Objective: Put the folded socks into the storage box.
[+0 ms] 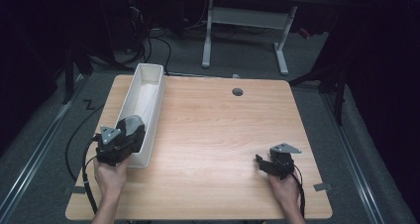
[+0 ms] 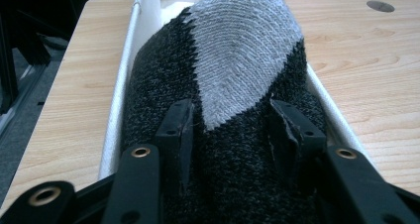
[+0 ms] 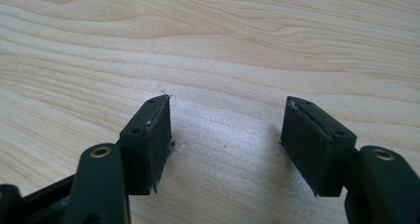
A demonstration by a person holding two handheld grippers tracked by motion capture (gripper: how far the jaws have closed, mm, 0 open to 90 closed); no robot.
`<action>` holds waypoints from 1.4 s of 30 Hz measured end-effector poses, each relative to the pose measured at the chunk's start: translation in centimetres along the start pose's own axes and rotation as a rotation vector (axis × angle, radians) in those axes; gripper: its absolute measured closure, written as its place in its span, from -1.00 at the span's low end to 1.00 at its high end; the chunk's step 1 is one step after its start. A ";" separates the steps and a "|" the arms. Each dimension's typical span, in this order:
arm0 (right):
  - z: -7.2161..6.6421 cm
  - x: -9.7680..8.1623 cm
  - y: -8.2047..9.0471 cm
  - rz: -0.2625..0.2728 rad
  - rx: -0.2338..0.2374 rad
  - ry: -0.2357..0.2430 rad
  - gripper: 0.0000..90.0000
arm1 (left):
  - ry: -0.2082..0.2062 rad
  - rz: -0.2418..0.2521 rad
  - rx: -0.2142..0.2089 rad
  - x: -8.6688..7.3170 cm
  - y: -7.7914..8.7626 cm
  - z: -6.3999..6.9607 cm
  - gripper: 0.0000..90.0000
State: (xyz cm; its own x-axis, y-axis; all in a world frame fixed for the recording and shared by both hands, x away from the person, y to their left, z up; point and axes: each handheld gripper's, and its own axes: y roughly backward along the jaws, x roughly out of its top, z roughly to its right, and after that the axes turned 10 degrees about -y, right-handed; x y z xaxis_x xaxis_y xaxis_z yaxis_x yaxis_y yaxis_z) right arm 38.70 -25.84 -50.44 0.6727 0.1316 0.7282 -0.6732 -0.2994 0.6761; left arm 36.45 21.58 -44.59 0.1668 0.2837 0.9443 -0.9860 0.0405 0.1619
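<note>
Left gripper [image 2: 230, 130] pinches a soft, light knit sock [image 2: 233, 85] over the white bin [image 1: 148, 92], squeezing its thick middle.

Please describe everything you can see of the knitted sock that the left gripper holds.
The sock is a thick knitted piece, dark speckled black with a light grey patch that looks like its heel or toe. It is bunched into a rounded lump. The left gripper clamps it from both sides, its pads pressing into the knit. The sock sits at the near end of the long white tray, between its side walls, on the left part of the wooden table.
</note>
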 end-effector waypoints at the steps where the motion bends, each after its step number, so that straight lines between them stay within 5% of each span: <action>1: 0.0 0.0 0.0 0.000 0.000 0.000 -0.20 | 0.000 0.000 0.000 0.0 0.0 0.0 0.20; 8: 0.0 0.0 0.0 0.000 -0.001 -0.001 -0.20 | 0.024 -0.026 -0.020 1.3 0.3 0.1 0.07; 22: 0.0 0.0 0.0 0.001 -0.001 0.001 -0.20 | 0.051 0.031 -0.064 3.0 1.0 1.3 -0.16; 42: 0.0 0.0 0.0 0.001 -0.001 0.000 -0.20 | 0.060 0.012 -0.294 4.1 2.1 7.2 -0.19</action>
State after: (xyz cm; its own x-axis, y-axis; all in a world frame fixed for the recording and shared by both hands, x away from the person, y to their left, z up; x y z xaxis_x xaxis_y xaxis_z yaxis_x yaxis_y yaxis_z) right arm 38.72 -25.85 -50.45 0.6722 0.1317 0.7285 -0.6738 -0.2990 0.6758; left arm 35.15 15.94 -38.37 0.1628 0.3414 0.9257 -0.9494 0.3096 0.0528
